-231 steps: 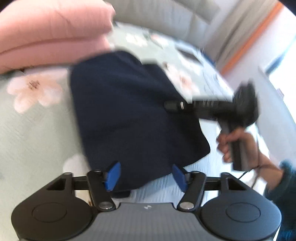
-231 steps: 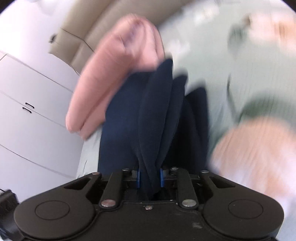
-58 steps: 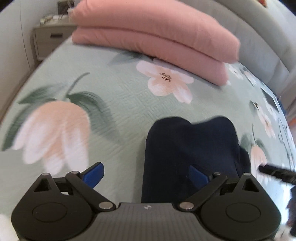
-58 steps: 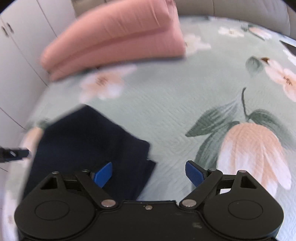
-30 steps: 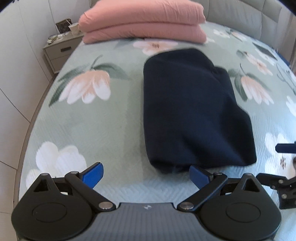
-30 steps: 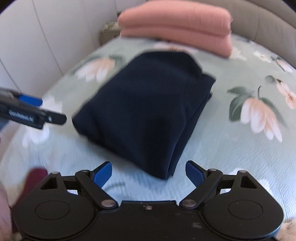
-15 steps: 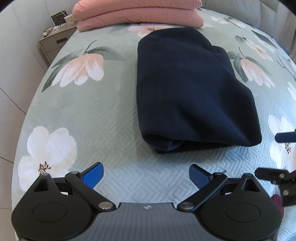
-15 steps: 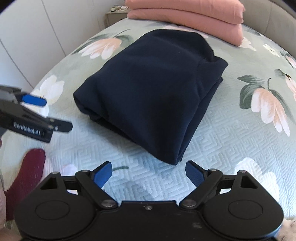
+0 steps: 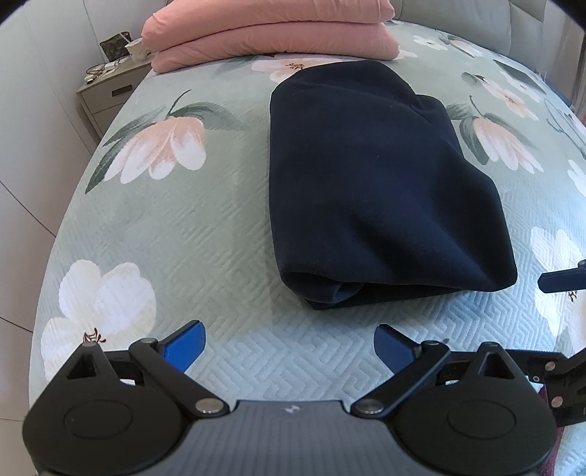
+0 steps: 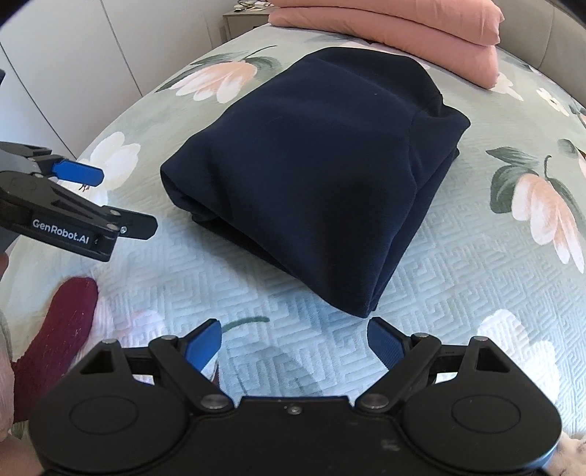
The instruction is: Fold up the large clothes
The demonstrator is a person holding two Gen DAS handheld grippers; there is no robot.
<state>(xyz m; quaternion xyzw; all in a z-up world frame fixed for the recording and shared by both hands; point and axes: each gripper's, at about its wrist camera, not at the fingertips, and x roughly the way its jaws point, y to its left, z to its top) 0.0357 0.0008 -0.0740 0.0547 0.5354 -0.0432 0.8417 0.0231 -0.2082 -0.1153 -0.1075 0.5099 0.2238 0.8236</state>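
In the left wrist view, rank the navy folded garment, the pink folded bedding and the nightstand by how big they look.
1. Navy folded garment, largest.
2. Pink folded bedding, though it lies farther back, so its real size is unsure.
3. Nightstand, smallest, partly cut off by the bed.

The only writing that can be read is "GenRobot.AI", in white letters on the black side of the left gripper (image 10: 78, 205), seen from the right wrist camera at the left edge. A small pale logo mark sits on the grey body of that same gripper in its own camera view, too small to read as letters. Nothing else here carries any legible text, label or number.
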